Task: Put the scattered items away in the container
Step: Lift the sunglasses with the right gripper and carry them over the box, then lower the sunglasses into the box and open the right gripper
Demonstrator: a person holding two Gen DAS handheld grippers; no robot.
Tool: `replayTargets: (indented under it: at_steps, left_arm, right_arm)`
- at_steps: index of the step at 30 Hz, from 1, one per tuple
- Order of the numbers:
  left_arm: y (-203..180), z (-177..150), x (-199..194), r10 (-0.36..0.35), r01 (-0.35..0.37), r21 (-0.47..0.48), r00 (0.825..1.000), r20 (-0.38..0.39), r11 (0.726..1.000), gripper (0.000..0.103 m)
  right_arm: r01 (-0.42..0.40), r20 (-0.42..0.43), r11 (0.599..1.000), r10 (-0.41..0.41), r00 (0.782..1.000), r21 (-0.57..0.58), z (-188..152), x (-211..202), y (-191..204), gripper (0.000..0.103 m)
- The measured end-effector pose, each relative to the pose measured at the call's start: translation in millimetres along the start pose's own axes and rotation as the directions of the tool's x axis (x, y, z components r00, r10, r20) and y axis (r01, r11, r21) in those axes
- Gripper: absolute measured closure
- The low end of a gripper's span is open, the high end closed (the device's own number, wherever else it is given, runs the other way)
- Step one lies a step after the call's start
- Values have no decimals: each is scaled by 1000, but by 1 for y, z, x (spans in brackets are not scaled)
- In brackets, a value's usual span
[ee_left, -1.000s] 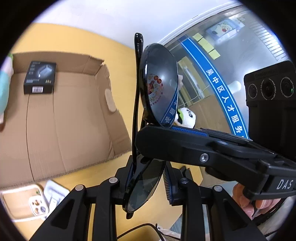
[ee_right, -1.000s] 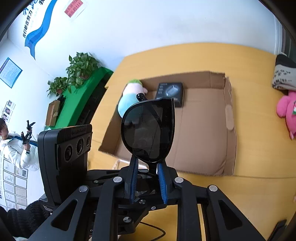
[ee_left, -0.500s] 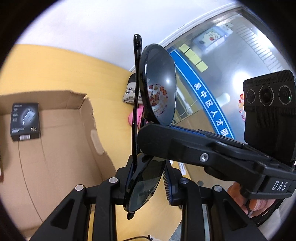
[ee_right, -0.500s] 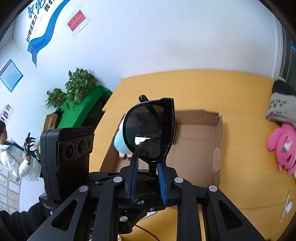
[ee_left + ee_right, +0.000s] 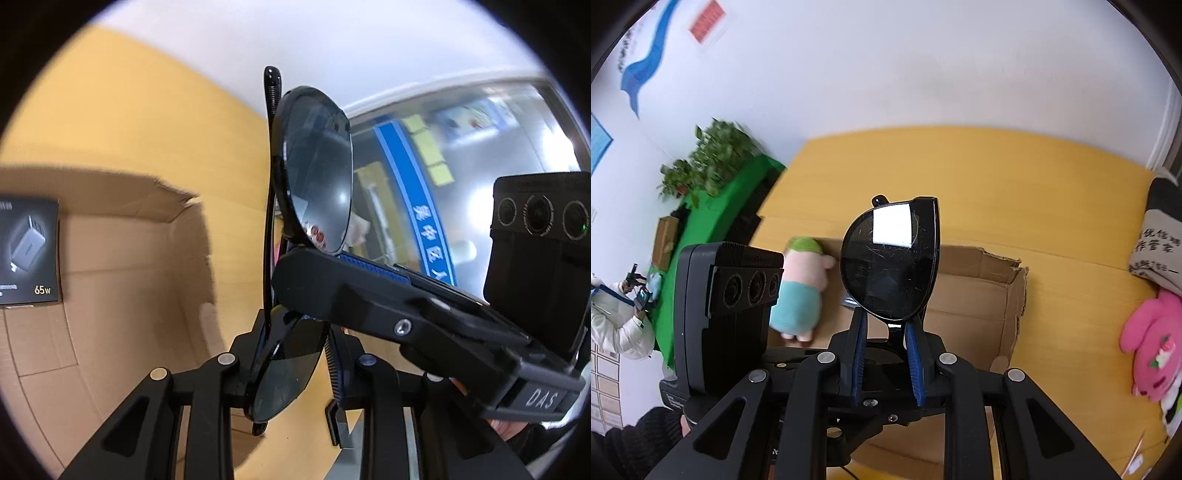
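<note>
While the left gripper (image 5: 295, 354) pinches the black sunglasses (image 5: 314, 177) by one lens, the right gripper (image 5: 369, 295) crosses in from 3 o'clock, and the cardboard box (image 5: 122, 266) with a 65W charger package (image 5: 29, 251) sits at 9 o'clock.

From the right wrist view, the right gripper (image 5: 886, 347) clamps the sunglasses (image 5: 890, 258) upright — the cardboard box (image 5: 975, 302) lies behind, a pig plush (image 5: 801, 291) inside at 9 o'clock, a pink plush (image 5: 1152, 339) on the yellow table (image 5: 960, 177) at 3 o'clock.
</note>
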State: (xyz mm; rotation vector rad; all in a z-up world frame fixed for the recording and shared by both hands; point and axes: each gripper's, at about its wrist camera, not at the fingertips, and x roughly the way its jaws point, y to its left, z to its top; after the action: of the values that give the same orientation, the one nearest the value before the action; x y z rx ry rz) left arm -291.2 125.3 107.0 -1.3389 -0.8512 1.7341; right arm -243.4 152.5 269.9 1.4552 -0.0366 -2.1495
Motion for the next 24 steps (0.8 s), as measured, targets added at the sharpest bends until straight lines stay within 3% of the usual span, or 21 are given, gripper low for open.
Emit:
replayTargets:
  at_steps: [11,17,24]
  left_arm:
    - [121,19,88,40,-72,-216,988,-152,974,76]
    - [147,21,110,85,-132,-251,978,-189,959,76]
    - [146,14,112,125,-177,-244,969,-215,954,71]
  right_arm:
    - [-5,-208,994,27,978,107,2,152,-88,81]
    - [-4,-265,991,41,963,137,-2,195,-117,81]
    - [-6,-297,992,42,954,123,-7,216,-120,78]
